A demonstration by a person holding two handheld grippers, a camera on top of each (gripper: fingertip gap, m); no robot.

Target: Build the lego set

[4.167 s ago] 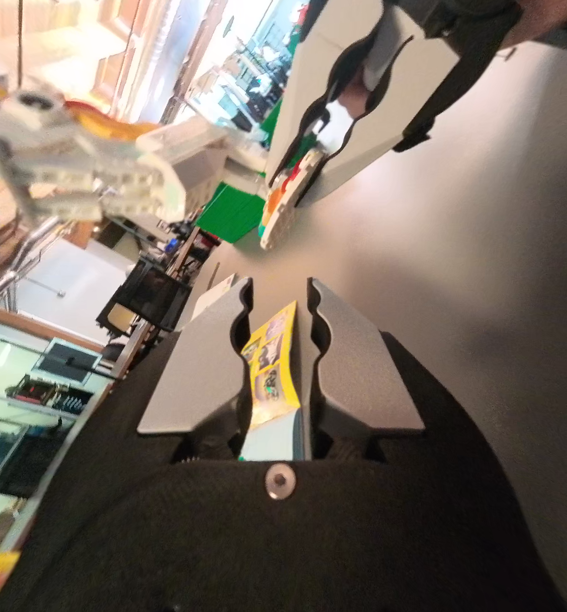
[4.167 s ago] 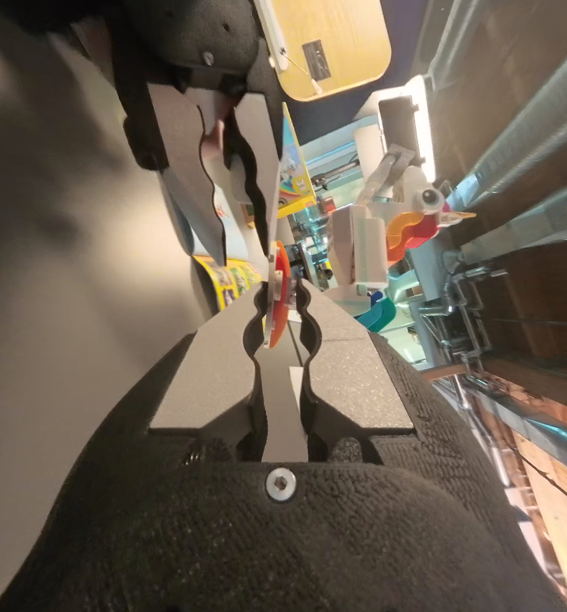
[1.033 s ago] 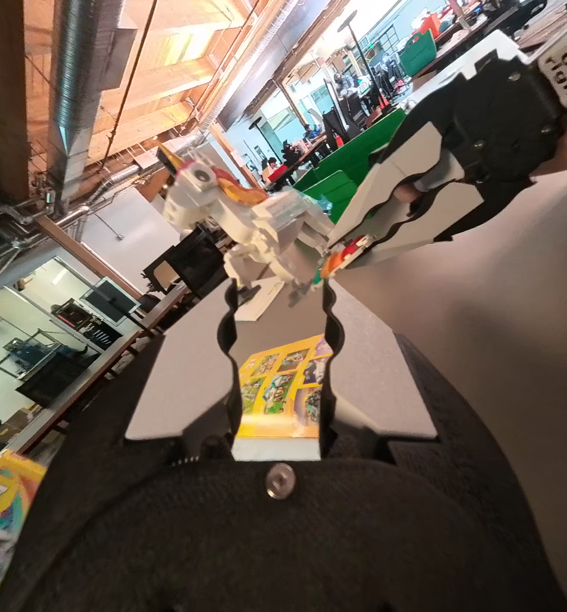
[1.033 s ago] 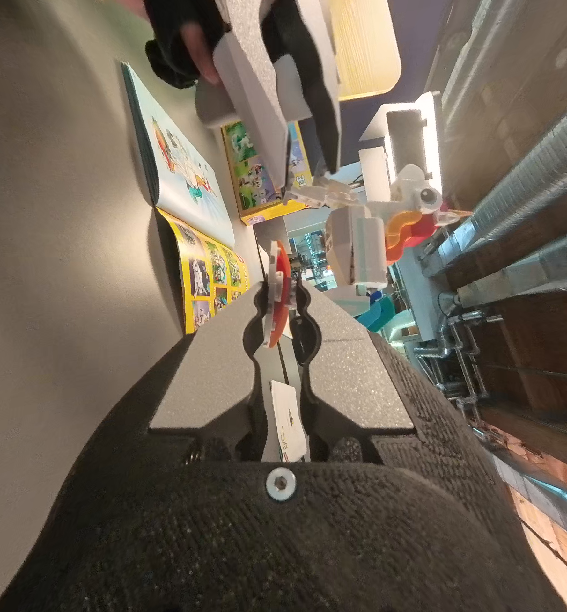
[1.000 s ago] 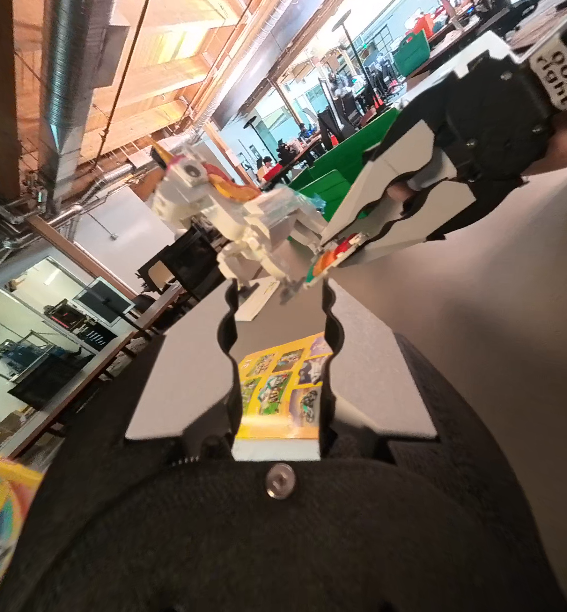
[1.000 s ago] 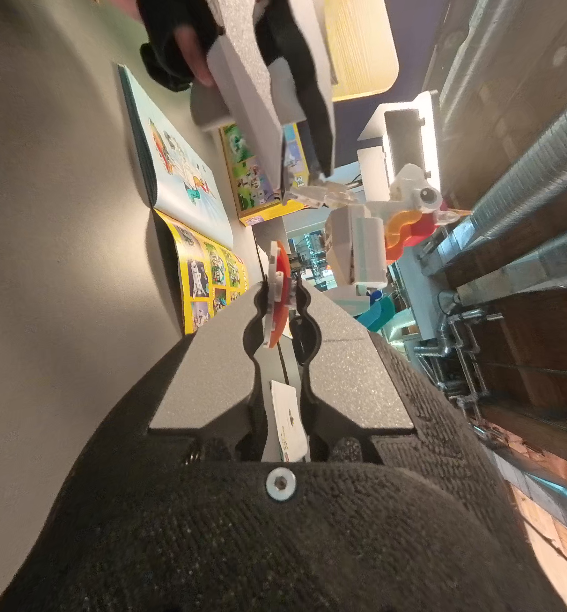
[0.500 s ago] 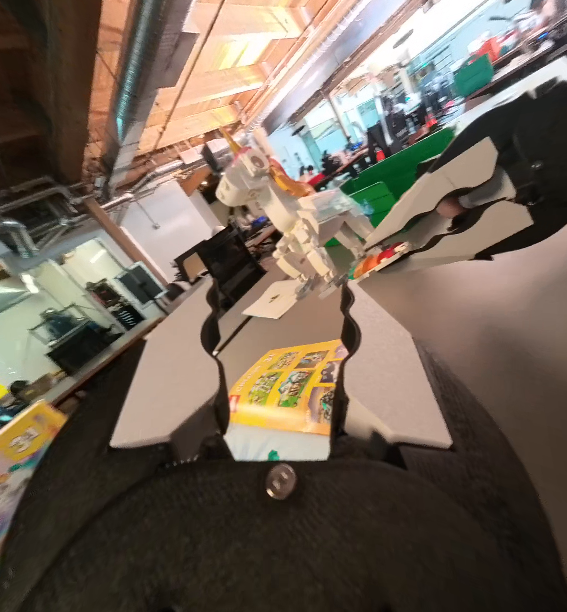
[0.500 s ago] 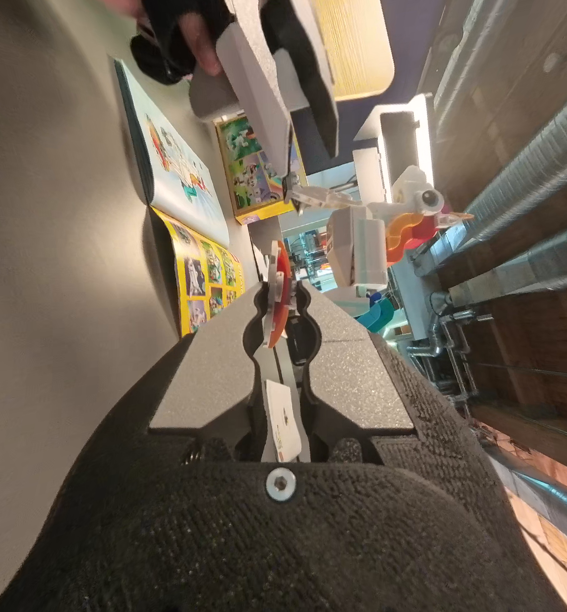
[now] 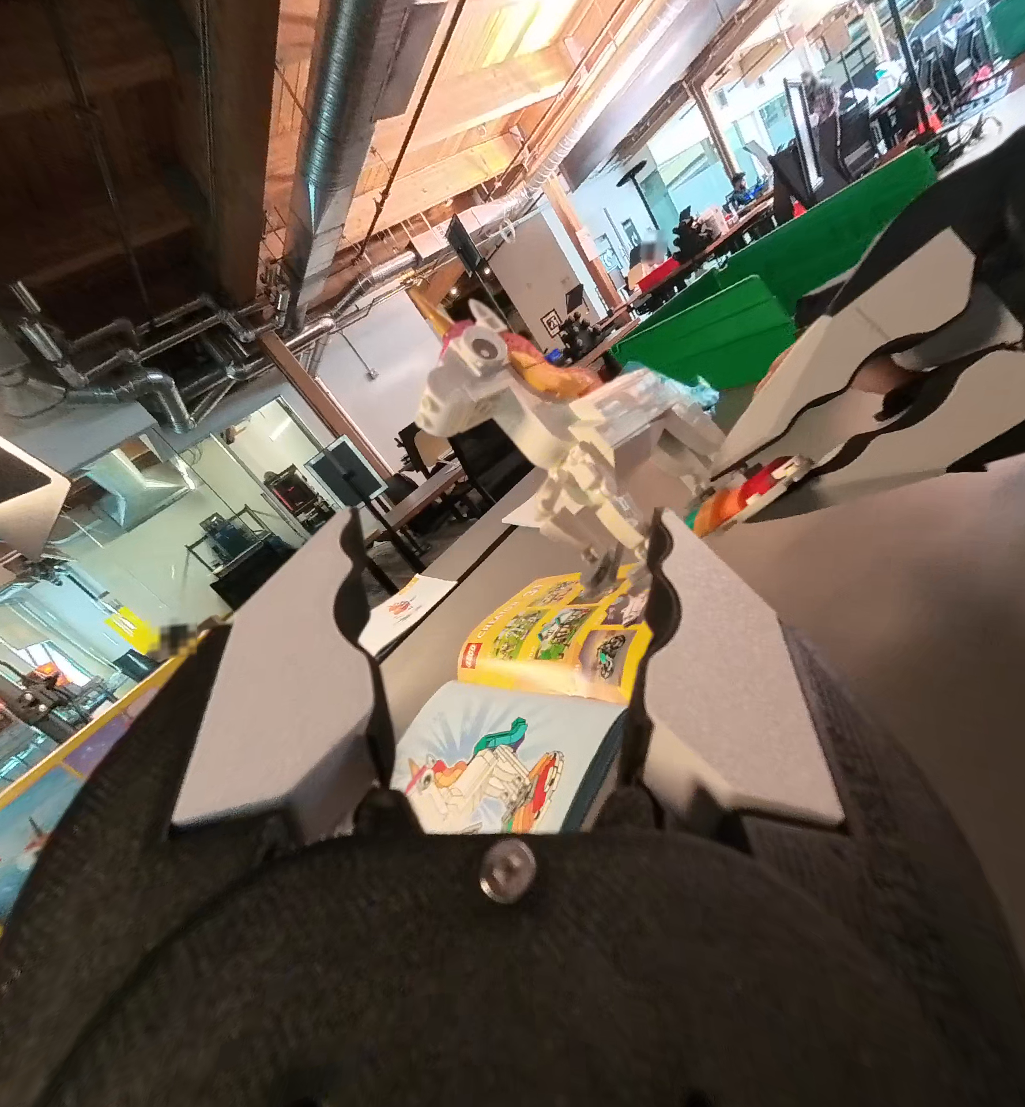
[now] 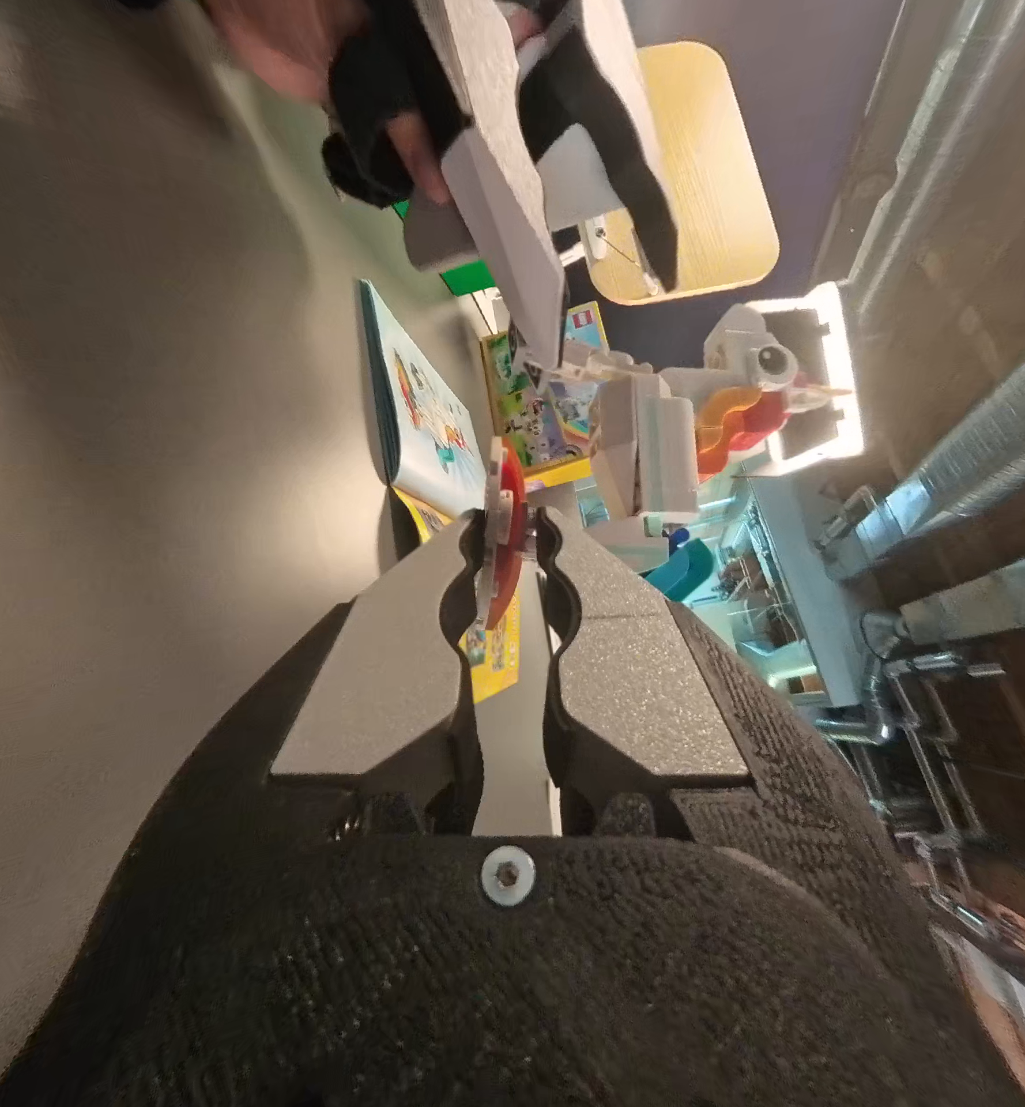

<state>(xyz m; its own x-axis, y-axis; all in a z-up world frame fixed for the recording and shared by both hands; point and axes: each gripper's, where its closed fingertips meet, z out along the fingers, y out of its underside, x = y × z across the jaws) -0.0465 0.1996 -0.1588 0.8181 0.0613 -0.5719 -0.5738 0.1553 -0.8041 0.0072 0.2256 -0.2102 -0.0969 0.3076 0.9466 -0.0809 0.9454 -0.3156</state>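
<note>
Left wrist view, read from its left edge: a yellow-rimmed set box (image 9: 49,797) lies on the counter (image 9: 917,629), then the left claw (image 9: 501,542) stands wide open with nothing between its fingers, the instruction booklet (image 9: 498,761) lying open on the counter below the gap. Just past its right fingertip the white unicorn model (image 9: 564,431) seems to hang in the air, head up and to the left, body running back to the right, legs reaching down toward that tip. Whether the tip touches a leg I cannot tell; in the right wrist view the model's leg (image 10: 594,362) meets that finger's end. Farther right, the right claw (image 9: 755,491) is pinched onto a flat red-and-orange rainbow piece (image 9: 749,494), just beside the model's rear. So I judge the piece must travel leftward along the body's long axis to meet it. What actually holds the model up is hidden, and its hind end is blurred.
</note>
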